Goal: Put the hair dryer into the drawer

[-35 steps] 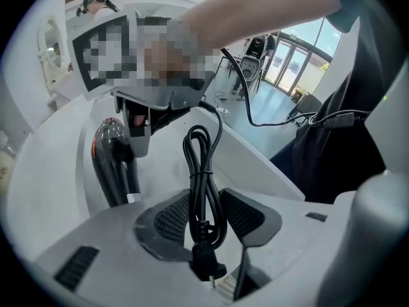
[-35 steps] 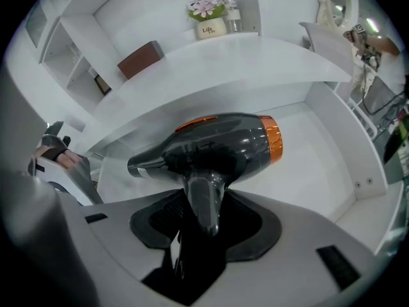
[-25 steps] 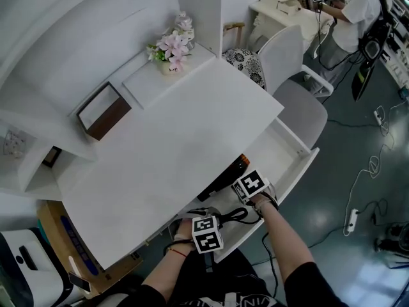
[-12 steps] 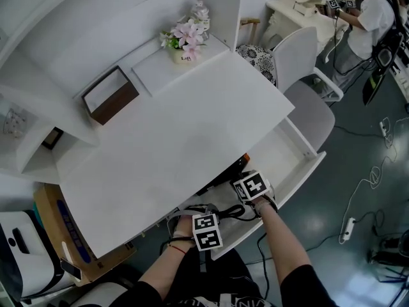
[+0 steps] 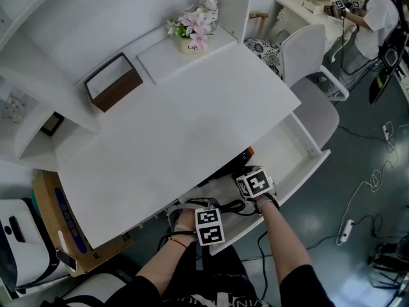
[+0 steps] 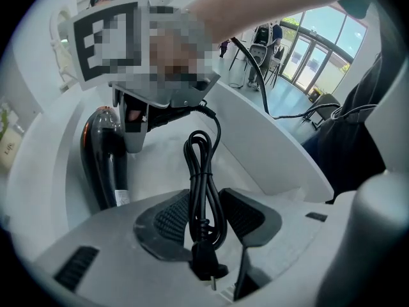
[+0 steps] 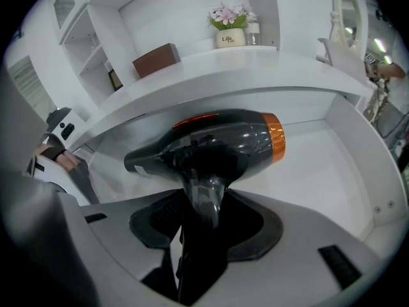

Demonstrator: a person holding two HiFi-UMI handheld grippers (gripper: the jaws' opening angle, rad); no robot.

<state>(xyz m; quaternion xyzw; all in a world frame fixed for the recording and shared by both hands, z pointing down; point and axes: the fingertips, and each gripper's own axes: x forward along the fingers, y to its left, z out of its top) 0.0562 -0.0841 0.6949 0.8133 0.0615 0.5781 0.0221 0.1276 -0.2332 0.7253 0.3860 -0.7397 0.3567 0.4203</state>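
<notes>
A black hair dryer (image 7: 217,139) with an orange ring lies across the open white drawer (image 5: 308,169), its body partly under the desk edge (image 5: 238,164). My right gripper (image 7: 208,219) (image 5: 248,176) is shut on its handle; the jaws have just been opening a little, with the handle still between them. My left gripper (image 6: 204,216) (image 5: 203,206) is shut on the bundled black cord (image 6: 203,165), and the plug (image 6: 206,266) hangs by the jaws. In the left gripper view the dryer (image 6: 102,162) shows at the left, under the right gripper's marker cube.
The white desk top (image 5: 192,126) overhangs the drawer's back half. A brown box (image 5: 115,82) and a flower pot (image 5: 195,27) stand at the desk's rear. A white chair (image 5: 313,75) is to the right, a cardboard box (image 5: 57,216) at lower left.
My left gripper has sunk a little into the drawer with the cord. The right gripper has stayed in place on the dryer. The head view has shifted slightly.
</notes>
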